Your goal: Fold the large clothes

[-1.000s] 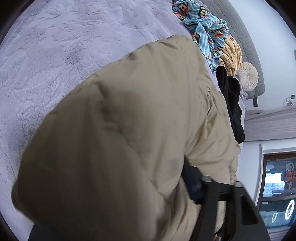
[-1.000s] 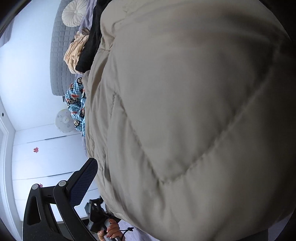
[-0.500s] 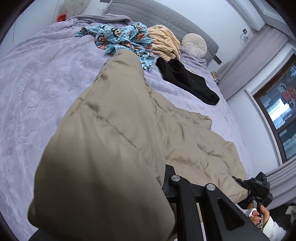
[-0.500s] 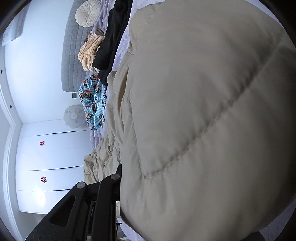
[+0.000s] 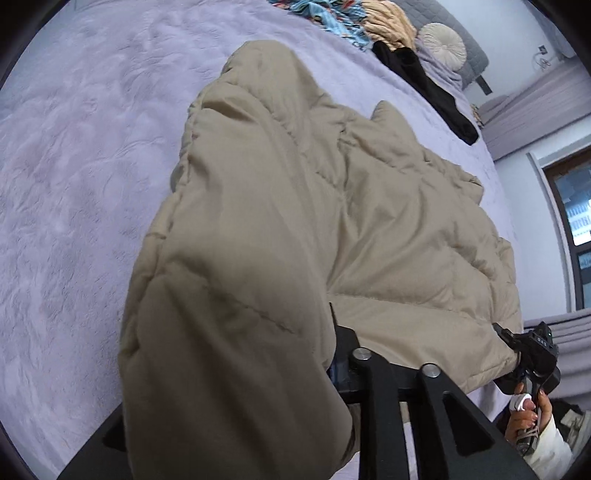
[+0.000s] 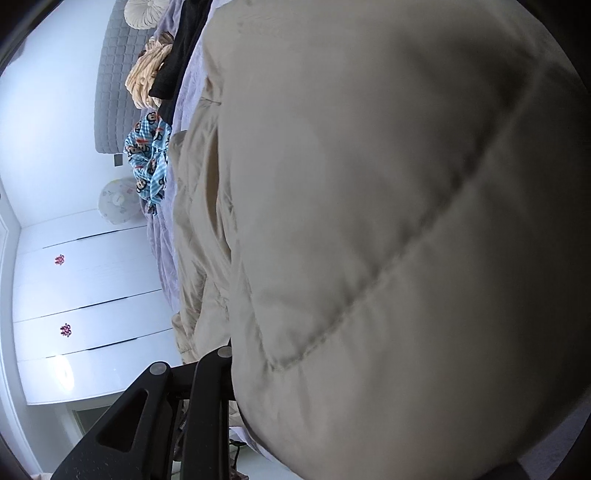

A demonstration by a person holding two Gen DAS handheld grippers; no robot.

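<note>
One beige quilted coat is spread on the lilac bedspread, and it is gripped at two places along its near edge. One fold is bunched up over the left gripper, whose near finger is hidden under the cloth; its jaws are opening, with the padded fabric between them and the visible finger pressed against it. In the right wrist view the coat fills most of the picture, draped over the right gripper; those jaws are opening too, with cloth between them, and only one finger can be seen. In the left view the right gripper is seen at the coat's far corner, held by one hand with a white bandage on one finger.

Three other garments are counted at the head of the bed: one blue cartoon-print piece, one tan striped piece and one black piece. One round cushion lies against the grey headboard.

Against the picture from half a second before, more of the coat is seen laid flat, and the pile of garments sits nearer the top rim of the left view. A second ago the right jaws stood far wider, with one pad clear of the cloth.
</note>
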